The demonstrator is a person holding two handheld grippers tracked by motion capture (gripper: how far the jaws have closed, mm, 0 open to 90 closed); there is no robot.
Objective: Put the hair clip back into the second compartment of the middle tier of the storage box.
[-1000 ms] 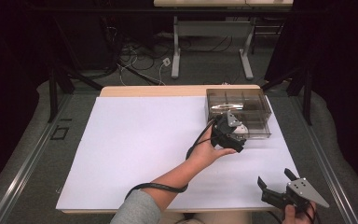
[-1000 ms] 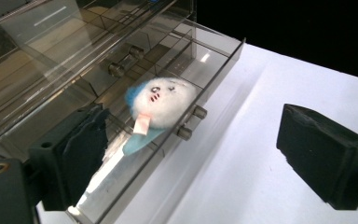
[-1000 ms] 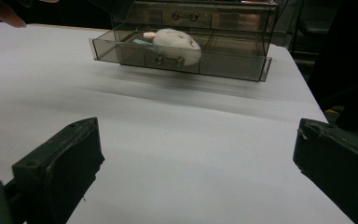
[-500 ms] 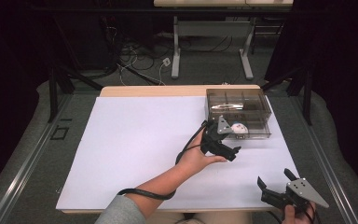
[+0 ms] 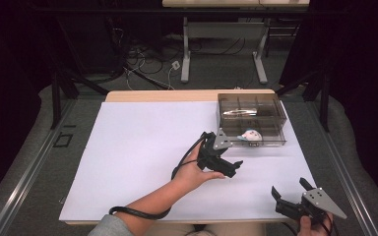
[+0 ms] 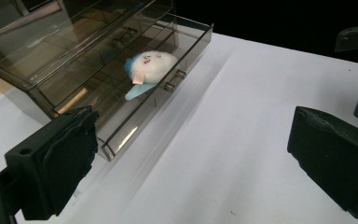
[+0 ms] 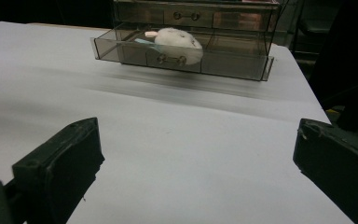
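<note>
White sheeting covers the desk (image 5: 142, 162), which stands on grey flooring with dark surroundings and loose cables beyond its far edge.

Left gripper (image 5: 225, 165): jaws stand wide apart and hold nothing; in the left gripper view only bare white surface lies between them. The gripper sits right of the desk's centre, just short of the drawer front, with the person's left hand (image 5: 197, 169) around its body and its cable trailing back toward the near edge.

Right gripper (image 5: 288, 196): jaws likewise wide apart and empty, with bare desk between them in the right gripper view. It is held at the near right corner of the desk, well apart from the left gripper.

Plush toy (image 6: 151, 66): a small white soft figure with light blue and pink parts. It lies inside the open drawer (image 6: 121, 126), close behind the drawer's front wall and its small handle. No jaw touches it.

Drawer unit (image 5: 248, 105): a smoky transparent box at the far right corner of the desk. Its lower drawer is pulled out toward the near edge. A second small handle shows on the closed drawer above it in the right gripper view.
</note>
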